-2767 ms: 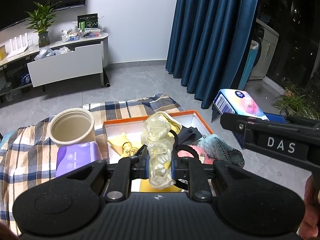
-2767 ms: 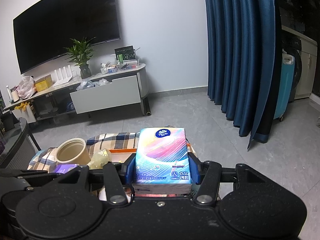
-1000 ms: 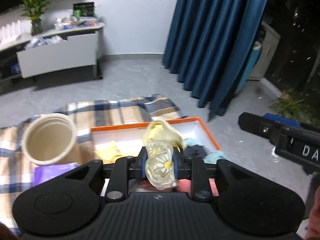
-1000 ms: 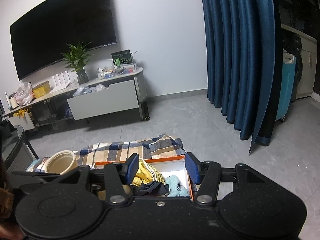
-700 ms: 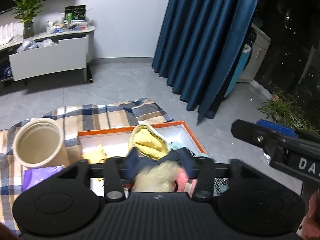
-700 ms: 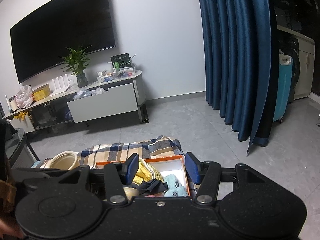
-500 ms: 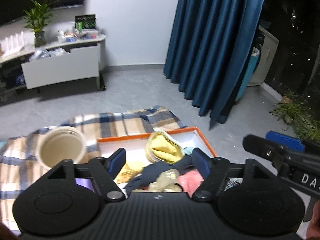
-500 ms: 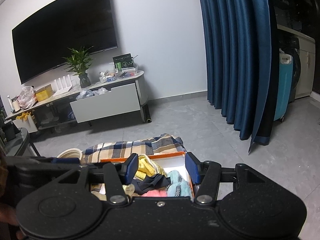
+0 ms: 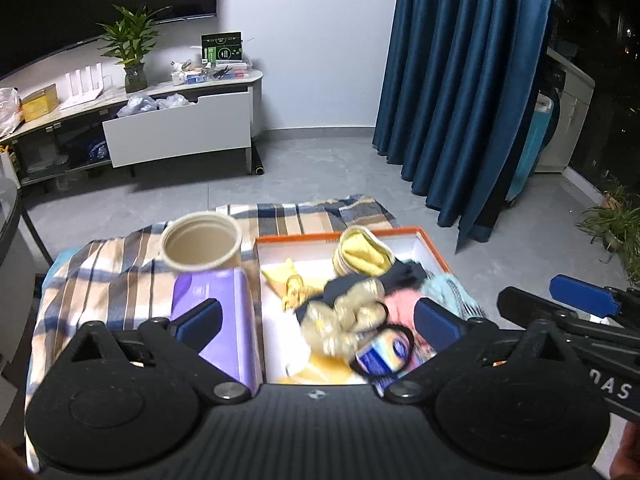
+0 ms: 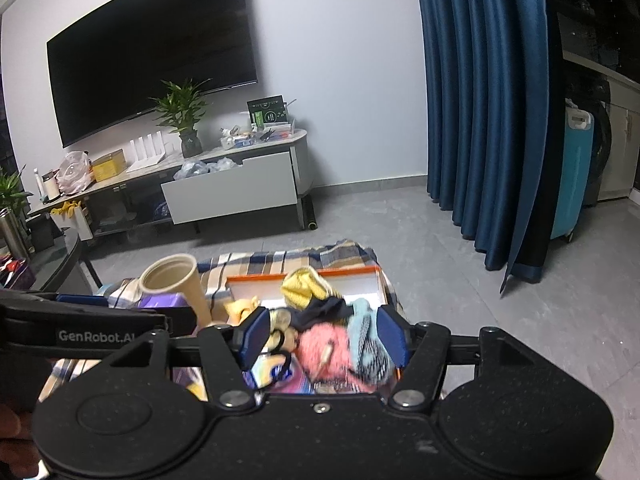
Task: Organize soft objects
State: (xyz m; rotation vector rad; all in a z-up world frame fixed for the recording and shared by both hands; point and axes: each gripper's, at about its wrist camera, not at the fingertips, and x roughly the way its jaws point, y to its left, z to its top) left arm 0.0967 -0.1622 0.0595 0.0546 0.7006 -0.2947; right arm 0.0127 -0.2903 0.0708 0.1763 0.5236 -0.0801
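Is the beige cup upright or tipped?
Upright: the cup stands on the plaid blanket, its open mouth facing up; nothing shows inside.

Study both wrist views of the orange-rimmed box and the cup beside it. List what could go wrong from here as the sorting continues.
1. The orange-rimmed box is heaped on its right side; the blue mesh item lies at the rim and may slip out.
2. The left gripper, jaws opening with nothing held, hangs over the pale translucent bundle, which lies loose atop the pile and could roll.
3. The beige cup stands against the purple pack; a passing gripper might tip it.
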